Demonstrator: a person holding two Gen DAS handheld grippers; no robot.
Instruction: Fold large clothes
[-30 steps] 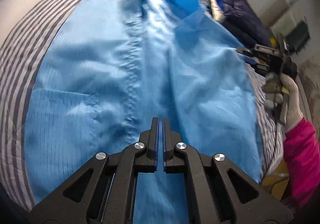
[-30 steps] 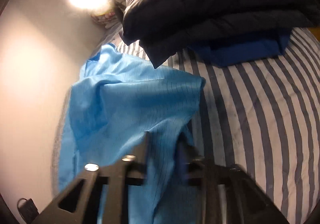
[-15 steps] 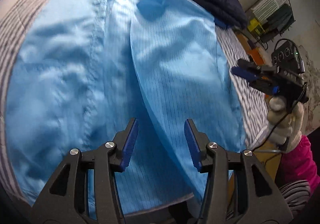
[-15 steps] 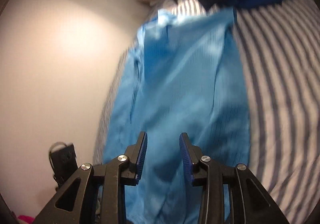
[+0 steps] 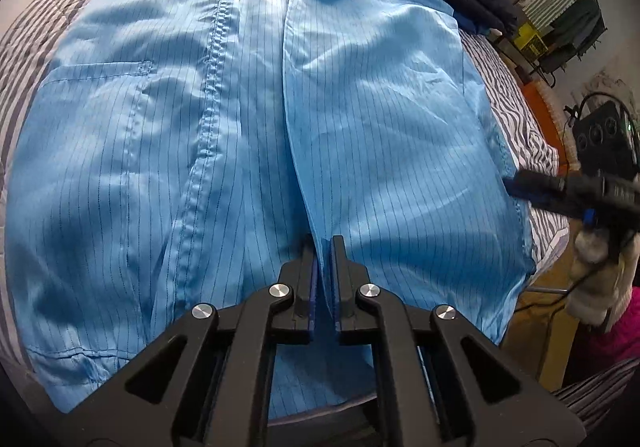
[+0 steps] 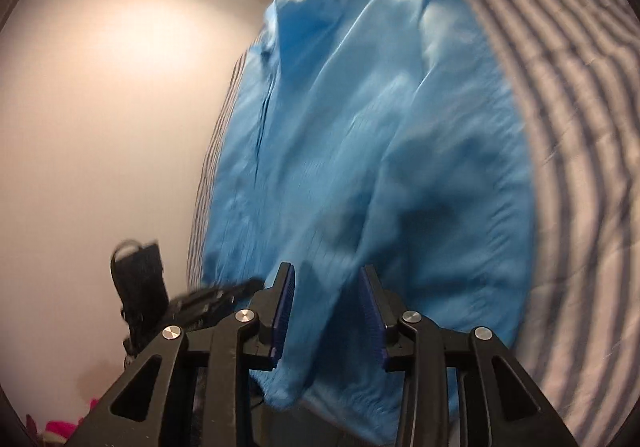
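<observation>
The light blue coat (image 5: 248,135) lies spread front-up on my striped bed (image 5: 516,115), one side already folded in toward the middle. My left tool (image 5: 323,247) has just closed on that folded flap's edge near the hem, pinching it so I can lift or straighten it. My right tool (image 6: 326,287) stands partly open over the hem at the coat's other side, gripping nothing, ready to take that edge.
</observation>
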